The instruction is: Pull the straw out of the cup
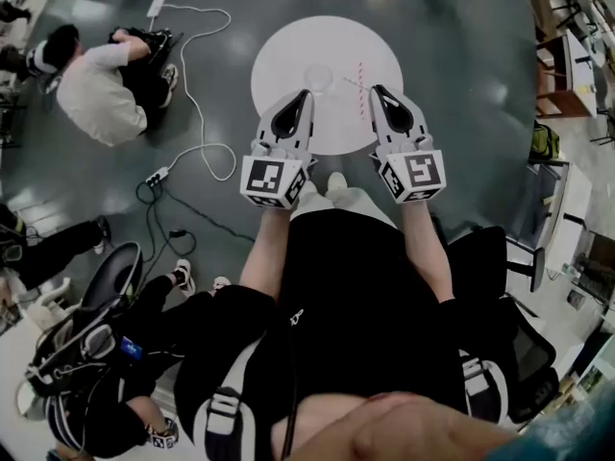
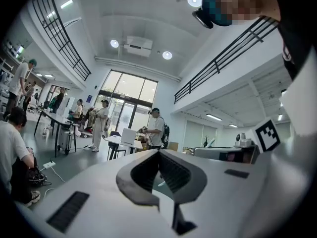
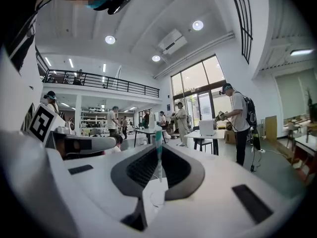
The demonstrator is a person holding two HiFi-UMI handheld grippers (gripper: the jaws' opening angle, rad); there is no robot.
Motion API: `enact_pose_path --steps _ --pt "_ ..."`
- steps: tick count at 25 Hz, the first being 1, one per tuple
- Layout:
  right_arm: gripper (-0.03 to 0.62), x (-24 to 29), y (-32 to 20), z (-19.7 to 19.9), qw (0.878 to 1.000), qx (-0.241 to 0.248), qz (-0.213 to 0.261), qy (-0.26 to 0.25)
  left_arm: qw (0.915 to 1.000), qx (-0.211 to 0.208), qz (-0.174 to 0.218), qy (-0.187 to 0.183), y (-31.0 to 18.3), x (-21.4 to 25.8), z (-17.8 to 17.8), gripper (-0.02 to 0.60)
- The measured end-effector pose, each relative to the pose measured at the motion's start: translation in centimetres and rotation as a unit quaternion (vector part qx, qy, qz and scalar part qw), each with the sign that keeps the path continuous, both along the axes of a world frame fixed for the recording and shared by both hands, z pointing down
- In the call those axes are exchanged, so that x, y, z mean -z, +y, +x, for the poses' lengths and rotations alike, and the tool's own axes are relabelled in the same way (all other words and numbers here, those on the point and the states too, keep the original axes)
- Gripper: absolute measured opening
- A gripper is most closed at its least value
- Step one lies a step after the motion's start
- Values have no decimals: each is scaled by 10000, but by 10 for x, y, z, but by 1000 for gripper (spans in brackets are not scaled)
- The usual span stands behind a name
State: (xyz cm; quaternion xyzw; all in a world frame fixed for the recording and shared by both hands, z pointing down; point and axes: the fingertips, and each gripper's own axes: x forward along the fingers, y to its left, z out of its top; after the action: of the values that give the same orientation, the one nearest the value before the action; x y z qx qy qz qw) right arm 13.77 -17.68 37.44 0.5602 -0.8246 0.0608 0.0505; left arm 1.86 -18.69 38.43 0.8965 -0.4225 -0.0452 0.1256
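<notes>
Round white table on grey hall floor

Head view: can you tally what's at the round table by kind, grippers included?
round table: 1
cup: 1
straw: 1
grippers: 2, the left gripper and the right gripper, whose jaws hold the straw
Total: 5

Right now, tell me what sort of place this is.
Probably a big open-plan lab or workshop hall: a railed mezzanine, tall glass doors, and work tables with a laptop.
</notes>
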Motion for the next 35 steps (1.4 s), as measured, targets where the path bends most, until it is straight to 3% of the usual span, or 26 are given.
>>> enact_pose_path --steps 16,35 --pt "35 23 11 16 9997 23 233 -99 9996 41 247 114 8 21 14 8" --pt "35 18 13 15 9997 126 202 -101 9995 99 248 176 10 19 15 8"
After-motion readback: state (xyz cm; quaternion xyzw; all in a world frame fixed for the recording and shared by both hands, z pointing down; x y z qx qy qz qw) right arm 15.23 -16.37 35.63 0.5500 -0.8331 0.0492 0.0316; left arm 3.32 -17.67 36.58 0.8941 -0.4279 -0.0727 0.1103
